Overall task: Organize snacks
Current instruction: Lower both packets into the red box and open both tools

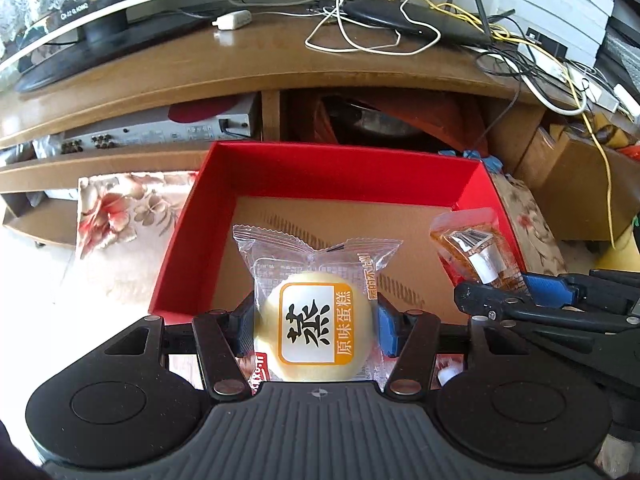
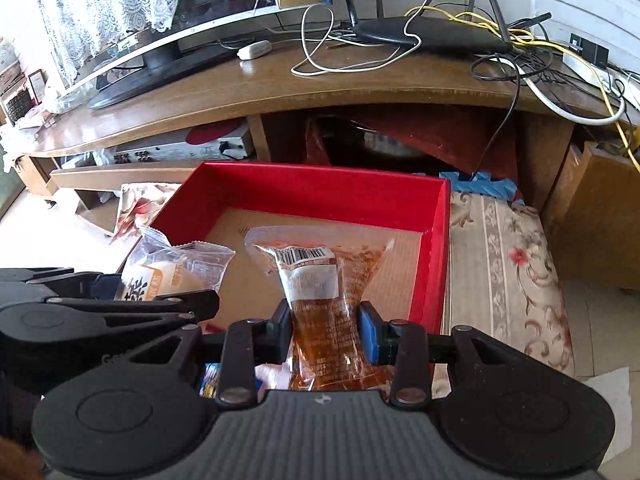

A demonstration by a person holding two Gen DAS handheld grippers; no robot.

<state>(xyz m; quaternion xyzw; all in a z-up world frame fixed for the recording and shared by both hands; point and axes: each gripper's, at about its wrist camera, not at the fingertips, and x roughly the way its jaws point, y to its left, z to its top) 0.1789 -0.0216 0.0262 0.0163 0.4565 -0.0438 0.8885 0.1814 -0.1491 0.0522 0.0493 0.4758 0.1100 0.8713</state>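
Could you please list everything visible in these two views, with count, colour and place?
Box: one, red walls, brown floor, on the flowered cloth.
Cake packet: one, pale yellow, in the left gripper.
Snack pouch: one, orange-brown, in the right gripper.
Cloth: one, flowered beige, under the box.
Cabinet: one, brown wood, behind the box.
Television: one, black, on the cabinet.
Router: one, black, on the cabinet, among cables.
Left gripper: one, black, blue pad.
Right gripper: one, black, blue pad.

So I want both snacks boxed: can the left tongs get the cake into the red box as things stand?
Probably yes. The left tongs grip the cake right over the red box, whose cardboard floor ahead lies bare.
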